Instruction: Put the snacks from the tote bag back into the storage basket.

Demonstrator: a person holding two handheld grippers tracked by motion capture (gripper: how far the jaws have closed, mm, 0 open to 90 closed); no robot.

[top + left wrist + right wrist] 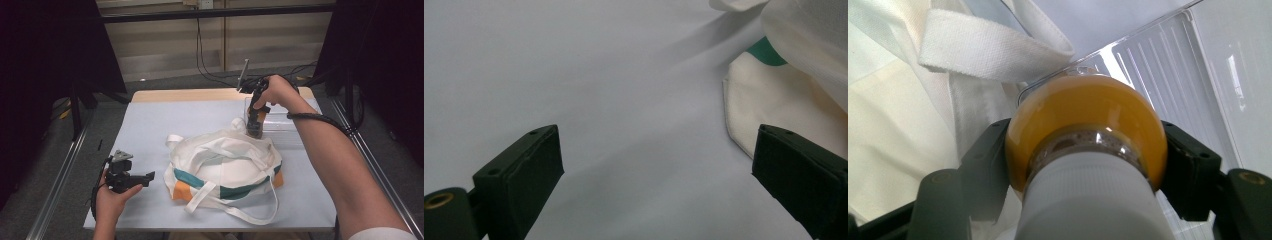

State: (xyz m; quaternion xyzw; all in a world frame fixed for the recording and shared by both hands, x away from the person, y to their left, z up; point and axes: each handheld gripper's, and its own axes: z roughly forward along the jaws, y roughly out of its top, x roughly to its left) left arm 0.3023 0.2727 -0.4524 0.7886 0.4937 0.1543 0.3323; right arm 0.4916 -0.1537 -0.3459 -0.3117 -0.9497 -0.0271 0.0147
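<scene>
A white tote bag (pixel 225 167) with teal and orange patches lies in the middle of the pale mat; its edge (pixel 784 95) shows in the left gripper view and its straps (pixel 988 50) in the right gripper view. My right gripper (pixel 255 125) is shut on a bottle of orange liquid (pixel 1088 125) with a white cap (pixel 1088 200), held over the bag's far rim beside a clear plastic tray (pixel 1173 65). My left gripper (pixel 150 176) rests open on the mat left of the bag, with nothing between its jaws (pixel 654 165).
The clear tray (pixel 285 127) sits at the back right of the mat (pixel 150 130). Black cables (pixel 205 60) hang behind the table. Metal frame rails (pixel 55 185) run along both sides.
</scene>
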